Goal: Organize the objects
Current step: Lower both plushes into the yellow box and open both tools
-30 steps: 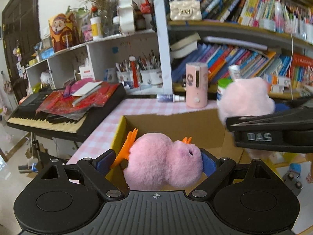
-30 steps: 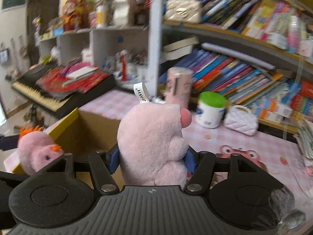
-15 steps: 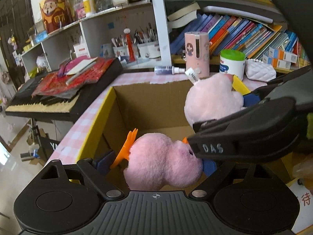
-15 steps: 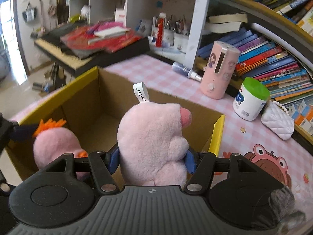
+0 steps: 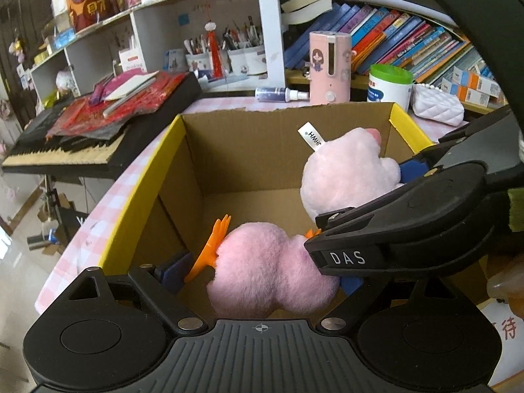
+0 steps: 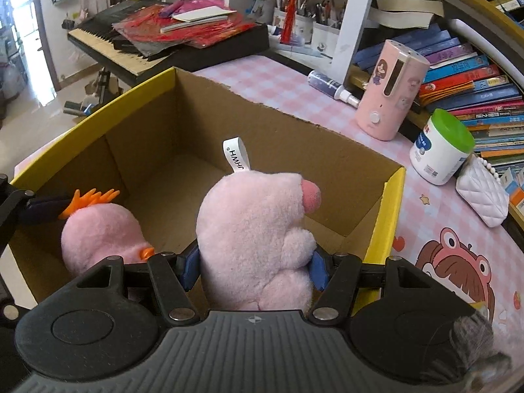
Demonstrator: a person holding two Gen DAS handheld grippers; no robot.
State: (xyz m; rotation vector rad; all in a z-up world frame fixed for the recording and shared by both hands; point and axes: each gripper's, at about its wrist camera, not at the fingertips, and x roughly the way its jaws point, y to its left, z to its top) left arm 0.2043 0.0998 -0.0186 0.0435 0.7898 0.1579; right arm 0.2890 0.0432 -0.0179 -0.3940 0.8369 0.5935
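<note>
An open cardboard box with yellow rim flaps stands on the pink checked table. My left gripper is shut on a pink plush with an orange crest, held low inside the box's near left corner. My right gripper is shut on a paler pink plush with a white tag, held in the box opening at its right side. In the left wrist view, the right gripper's black body crosses in front of the crested plush. The box floor beyond the toys is bare.
Behind the box stand a pink cylinder device, a white jar with a green lid, a white quilted purse and a spray bottle. A keyboard piled with red papers sits at the left. Bookshelves fill the back.
Both grippers have come down and tilted downward, bringing both plush toys from above the box rim into its opening. Both grips have stayed the same.
</note>
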